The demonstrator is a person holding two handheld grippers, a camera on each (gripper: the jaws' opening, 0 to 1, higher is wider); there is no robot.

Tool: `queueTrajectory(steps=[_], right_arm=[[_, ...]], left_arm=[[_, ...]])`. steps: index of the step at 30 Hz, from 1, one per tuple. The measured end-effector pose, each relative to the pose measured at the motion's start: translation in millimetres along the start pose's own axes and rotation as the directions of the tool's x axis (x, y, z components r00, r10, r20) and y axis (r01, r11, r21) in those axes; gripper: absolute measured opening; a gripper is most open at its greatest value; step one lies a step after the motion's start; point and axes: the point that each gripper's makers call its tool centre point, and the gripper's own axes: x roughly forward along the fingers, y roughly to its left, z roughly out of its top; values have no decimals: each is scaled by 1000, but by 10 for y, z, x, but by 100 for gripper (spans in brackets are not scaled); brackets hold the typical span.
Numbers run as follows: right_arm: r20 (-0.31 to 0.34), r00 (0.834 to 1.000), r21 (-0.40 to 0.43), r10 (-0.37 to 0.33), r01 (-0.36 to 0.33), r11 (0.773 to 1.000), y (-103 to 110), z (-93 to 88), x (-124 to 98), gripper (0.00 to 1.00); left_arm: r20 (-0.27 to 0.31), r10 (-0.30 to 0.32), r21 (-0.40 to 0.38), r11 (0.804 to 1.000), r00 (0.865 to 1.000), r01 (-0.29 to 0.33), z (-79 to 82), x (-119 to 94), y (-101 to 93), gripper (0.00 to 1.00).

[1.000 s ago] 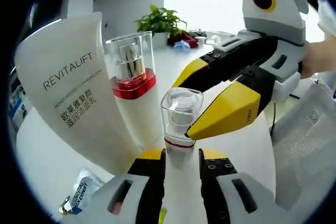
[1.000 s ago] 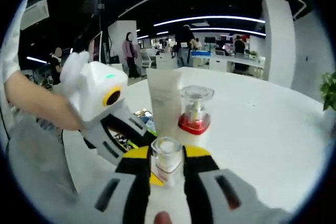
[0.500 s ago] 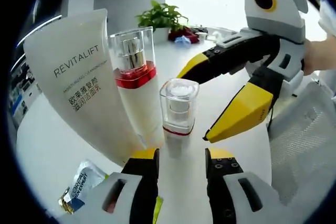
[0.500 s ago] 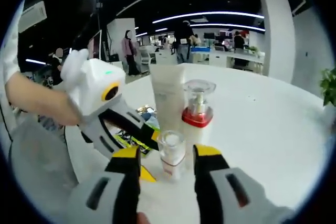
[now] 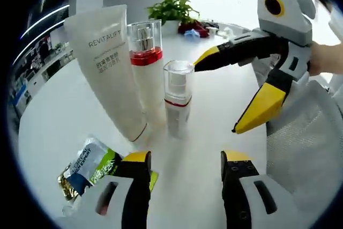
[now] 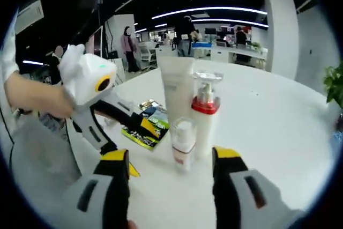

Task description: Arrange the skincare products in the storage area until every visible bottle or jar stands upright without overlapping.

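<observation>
Three skincare products stand upright in a tight row on the white table: a white REVITALIFT tube, a white pump bottle with a red band and a small clear-capped bottle. My left gripper is open, just short of the small bottle. My right gripper comes in from the right, open, its yellow tips beside that bottle without touching it. In the right gripper view the tube, pump bottle and small bottle stand ahead of my open right gripper, with the left gripper at their left.
Flat foil sachets lie on the table left of the bottles, also seen as sachets. A potted plant and small items sit at the far edge. Grey mesh hangs at the right. People stand in the office behind.
Both grippers have opened and drawn back from the small clear-capped bottle, which they held between their jaws a second ago. It now stands free beside the pump bottle.
</observation>
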Motion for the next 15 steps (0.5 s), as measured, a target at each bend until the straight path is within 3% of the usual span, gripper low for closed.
queueTrajectory(steps=[15], right_arm=[[-52,999,33,13,-11,999,178,-229,-200,79]], left_arm=[[-30,68,-92,993,997,-70,-284,-364,-56,66]])
